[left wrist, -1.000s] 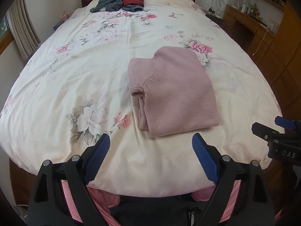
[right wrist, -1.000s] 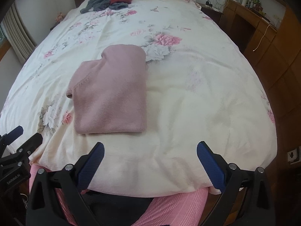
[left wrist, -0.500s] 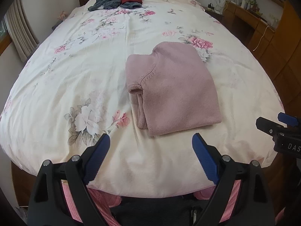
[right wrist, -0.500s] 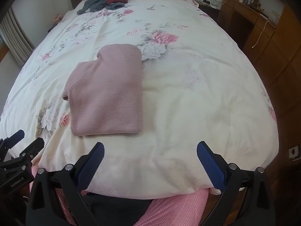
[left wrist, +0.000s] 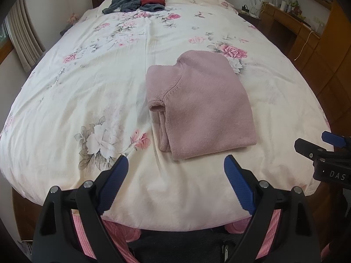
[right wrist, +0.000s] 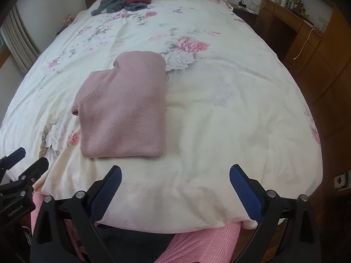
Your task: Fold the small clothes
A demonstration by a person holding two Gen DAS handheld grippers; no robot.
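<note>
Folded pink sweater (left wrist: 200, 107) lay just ahead of left hand-held gripper (left wrist: 175, 182), long axis pointing away; right hand-held gripper (right wrist: 175, 188) sat further off; both spread apart, empty.

**Both grippers held wide, nothing in their grasp**

The left gripper (left wrist: 175, 182) points toward 12 o'clock, its blue fingers (left wrist: 114, 184) spread far apart and gripping nothing. The right gripper (right wrist: 175, 188) sits alongside at its 3 o'clock, aimed the same way, jaws equally wide and bare. Each appears at the edge of the other's view.
</note>
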